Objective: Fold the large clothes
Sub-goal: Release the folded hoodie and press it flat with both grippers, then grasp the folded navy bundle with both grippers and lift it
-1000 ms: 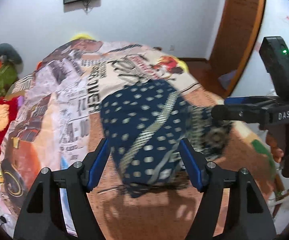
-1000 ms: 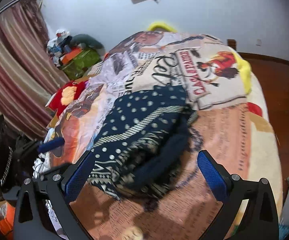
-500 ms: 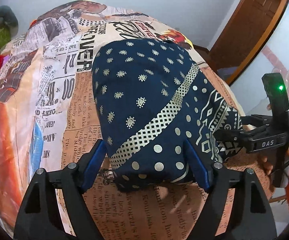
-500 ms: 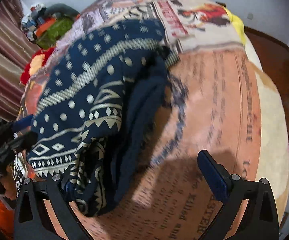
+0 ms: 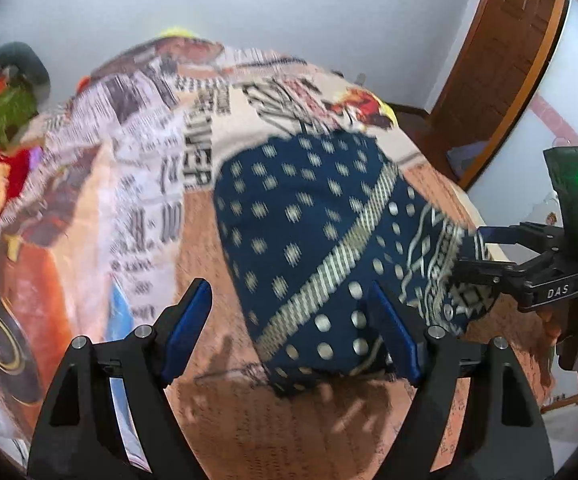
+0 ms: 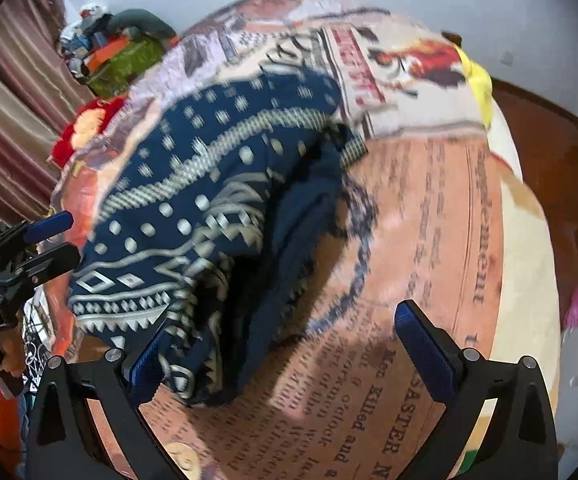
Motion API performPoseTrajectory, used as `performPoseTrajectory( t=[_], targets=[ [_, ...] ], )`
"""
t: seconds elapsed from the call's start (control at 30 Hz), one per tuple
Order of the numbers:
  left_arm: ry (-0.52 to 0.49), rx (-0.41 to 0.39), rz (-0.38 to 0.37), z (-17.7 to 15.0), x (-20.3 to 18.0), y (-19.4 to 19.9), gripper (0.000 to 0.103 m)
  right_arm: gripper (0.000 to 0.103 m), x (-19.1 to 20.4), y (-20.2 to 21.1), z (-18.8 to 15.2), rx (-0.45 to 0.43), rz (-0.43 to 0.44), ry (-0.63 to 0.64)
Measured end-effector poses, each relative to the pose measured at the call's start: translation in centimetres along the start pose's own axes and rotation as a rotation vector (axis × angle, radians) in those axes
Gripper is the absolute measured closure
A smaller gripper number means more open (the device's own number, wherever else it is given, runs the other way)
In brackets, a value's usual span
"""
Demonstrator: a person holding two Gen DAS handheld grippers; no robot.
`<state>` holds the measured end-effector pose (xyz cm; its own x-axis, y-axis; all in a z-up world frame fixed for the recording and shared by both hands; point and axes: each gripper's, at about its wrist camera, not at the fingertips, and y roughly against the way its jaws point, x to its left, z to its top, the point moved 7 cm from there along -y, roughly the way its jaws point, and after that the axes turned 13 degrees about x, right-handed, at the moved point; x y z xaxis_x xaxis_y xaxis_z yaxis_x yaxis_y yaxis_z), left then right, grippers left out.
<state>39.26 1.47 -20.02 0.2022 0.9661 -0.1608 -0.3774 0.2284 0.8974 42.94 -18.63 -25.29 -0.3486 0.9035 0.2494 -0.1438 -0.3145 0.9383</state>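
Left gripper (image 5: pixel 289 324) spread, folded patterned cloth (image 5: pixel 321 232)

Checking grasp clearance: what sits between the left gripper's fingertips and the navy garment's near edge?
Left wrist view: only bare newspaper-print bedspread between the left gripper and the navy garment, whose near edge reaches its right finger.

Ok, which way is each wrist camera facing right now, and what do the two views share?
Left wrist: on the left hand-held gripper, open, looking across the folded navy garment on the bed toward wall and door; right hand-held gripper at right.
Right wrist: on the right hand-held gripper, open, facing the garment's layered edge; left hand-held gripper at left.
Shared: garment, bed, each other's gripper.
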Motion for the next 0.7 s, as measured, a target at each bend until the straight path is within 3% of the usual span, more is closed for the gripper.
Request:
performPoseTrajectory(
  t=[0.13, 0.27, 0.43, 0.6, 0.7],
  targets=[
    [0.024, -0.016, 0.004, 1.7, 1.0, 0.4, 0.023, 0.001, 0.4, 1.5, 2.1, -0.066, 0.027, -0.008],
    [0.069, 0.035, -0.063, 3.1, 1.9, -1.4, 0.023, 0.001, 0.1, 1.3, 4.1, -0.087, 0.065, -0.065],
    [0.179, 0.178, -0.198, 3.4, 3.0, -5.9, 0.023, 0.001, -1.7, -2.5, 5.6, 0.01, 0.151, -0.176],
    [0.311, 0.25, -0.404, 3.4, 3.8, -8.7, 0.019, 0.001, -2.6, -5.8, 5.8, 0.093, 0.209, -0.221],
    [0.339, 0.27, -0.431, 3.5, 4.0, -10.1, 0.012, 0.001, -2.4, -6.7, 6.1, 0.111, 0.239, -0.209]
  ],
)
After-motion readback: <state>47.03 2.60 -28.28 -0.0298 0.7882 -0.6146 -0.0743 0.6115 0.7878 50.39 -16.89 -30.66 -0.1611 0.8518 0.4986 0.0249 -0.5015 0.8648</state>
